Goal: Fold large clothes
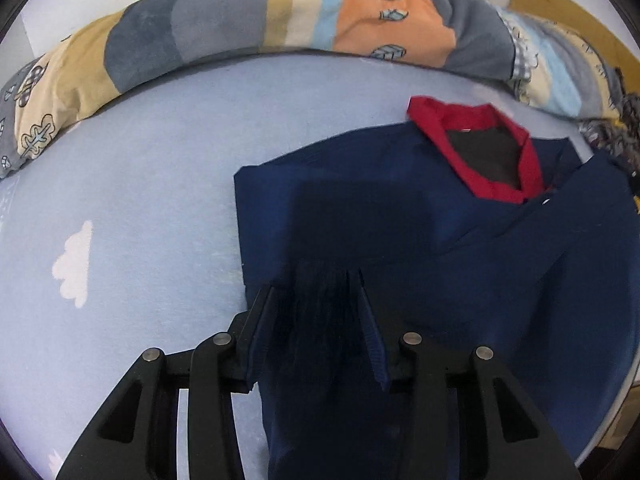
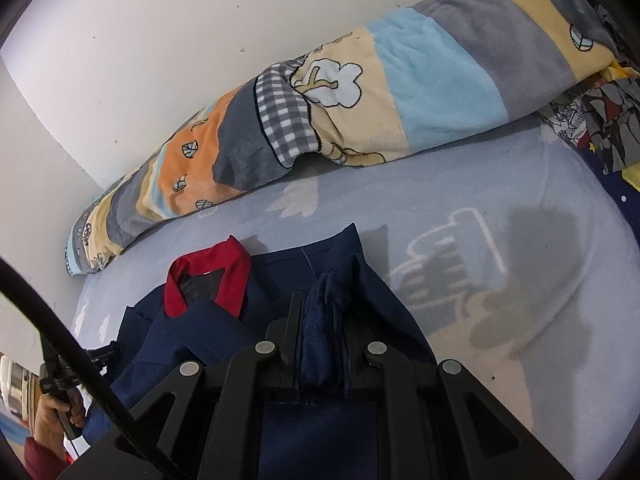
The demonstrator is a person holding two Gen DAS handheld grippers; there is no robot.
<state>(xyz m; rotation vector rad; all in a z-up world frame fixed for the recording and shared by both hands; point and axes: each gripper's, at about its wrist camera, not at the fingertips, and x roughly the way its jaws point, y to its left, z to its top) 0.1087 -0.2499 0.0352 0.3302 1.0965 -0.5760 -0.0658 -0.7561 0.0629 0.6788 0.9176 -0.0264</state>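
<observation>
A navy blue jacket [image 1: 460,236] with a red collar [image 1: 472,140] lies partly folded on a light blue bed sheet [image 1: 152,200]. My left gripper [image 1: 316,284] is shut on a bunched fold of the navy fabric at the jacket's near edge. In the right wrist view the same jacket [image 2: 192,332] and its red collar [image 2: 208,280] lie to the left, and my right gripper [image 2: 324,300] is shut on a bunched fold of the navy fabric at the jacket's right side.
A rolled patchwork blanket [image 1: 280,24] runs along the far side against a white wall [image 2: 160,40]; it also shows in the right wrist view [image 2: 360,100]. A patterned cloth [image 2: 600,120] lies at the right. The bed edge [image 1: 616,396] is close on the right.
</observation>
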